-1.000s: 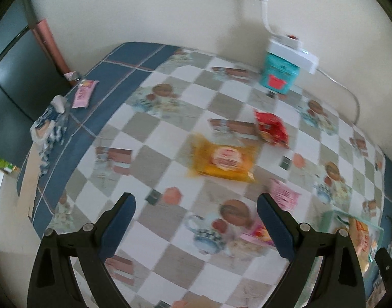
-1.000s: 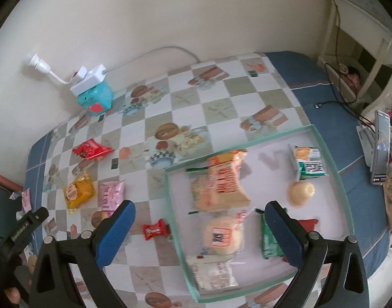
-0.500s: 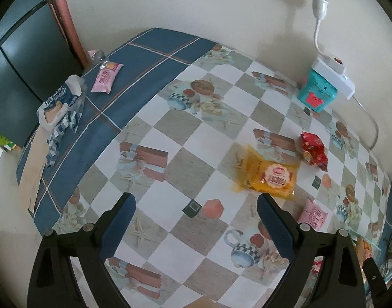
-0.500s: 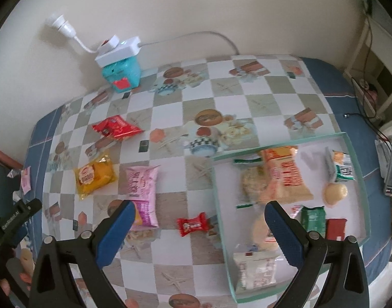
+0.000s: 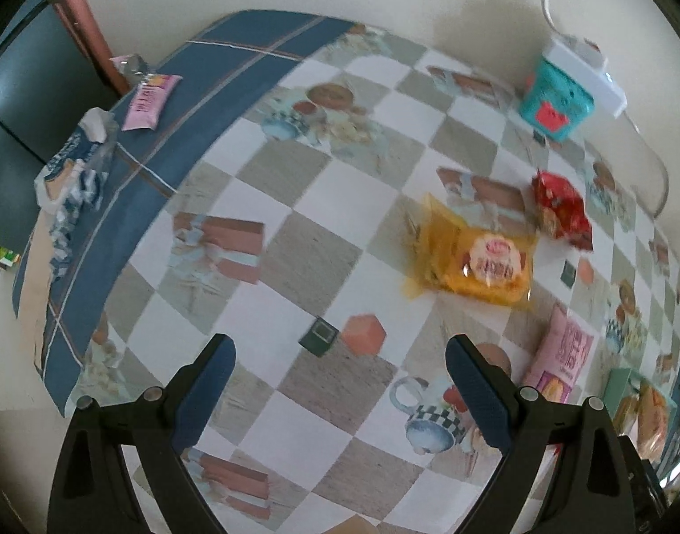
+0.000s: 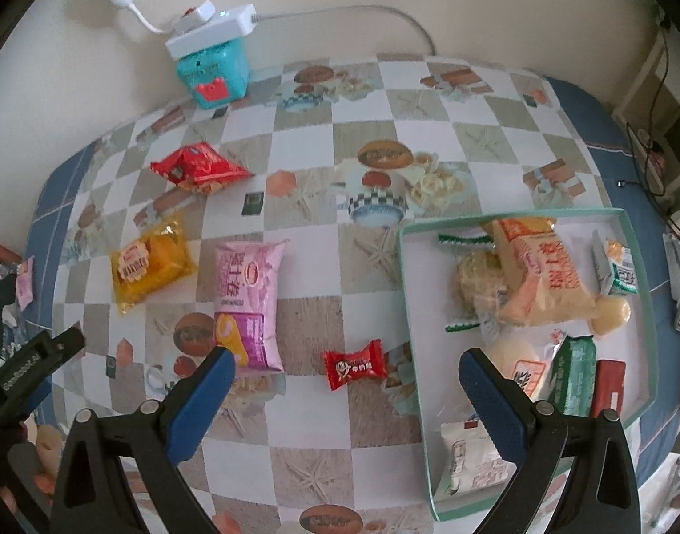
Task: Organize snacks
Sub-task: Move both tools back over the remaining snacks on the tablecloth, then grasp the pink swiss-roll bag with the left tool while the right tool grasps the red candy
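both sets of fingers gape wide, empty, above the tabletop (image 6: pixel 375 267). lower the right gripper (image 6: pixel 342 371) straight over the red candy (image 6: pixel 355 364), at nine o'clock of the tray (image 6: pixel 413 311), then pinch its middle.

Left hand-held gripper (image 5: pixel 337 394) and right hand-held gripper (image 6: pixel 342 400) point steeply down, jaws wide apart.
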`<state>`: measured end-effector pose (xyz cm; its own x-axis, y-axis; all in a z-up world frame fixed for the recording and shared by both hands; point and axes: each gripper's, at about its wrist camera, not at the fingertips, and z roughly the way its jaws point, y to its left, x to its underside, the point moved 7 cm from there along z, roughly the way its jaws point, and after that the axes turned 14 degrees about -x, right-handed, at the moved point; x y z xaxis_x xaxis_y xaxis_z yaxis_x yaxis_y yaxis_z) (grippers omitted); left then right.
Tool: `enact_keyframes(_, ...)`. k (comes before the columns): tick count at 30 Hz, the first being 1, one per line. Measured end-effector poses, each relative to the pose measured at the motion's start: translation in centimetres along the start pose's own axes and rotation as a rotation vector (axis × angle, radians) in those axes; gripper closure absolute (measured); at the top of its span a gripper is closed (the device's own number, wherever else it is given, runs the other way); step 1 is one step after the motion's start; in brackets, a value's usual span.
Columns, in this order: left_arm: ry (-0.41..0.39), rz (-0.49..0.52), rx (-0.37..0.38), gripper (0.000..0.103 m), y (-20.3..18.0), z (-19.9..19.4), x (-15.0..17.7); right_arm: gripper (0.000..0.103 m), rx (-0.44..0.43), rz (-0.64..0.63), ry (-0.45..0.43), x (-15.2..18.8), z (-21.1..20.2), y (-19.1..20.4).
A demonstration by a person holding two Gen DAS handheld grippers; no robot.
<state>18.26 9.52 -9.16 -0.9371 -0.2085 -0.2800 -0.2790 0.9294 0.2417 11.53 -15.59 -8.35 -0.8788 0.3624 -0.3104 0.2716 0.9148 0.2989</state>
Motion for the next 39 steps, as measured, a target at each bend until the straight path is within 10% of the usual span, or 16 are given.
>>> enact_keyframes(33,0.039,0.120,-0.009,0.007,-4.4,0.6,2.0,0.001,-0.129,-0.057,-0.002,0.8,1.5,-0.4)
enact_keyframes(39,0.039,0.126,0.002,0.007,-4.6,0.4,2.3,0.020,-0.143,-0.107,-0.002,1.3,1.3,0.1)
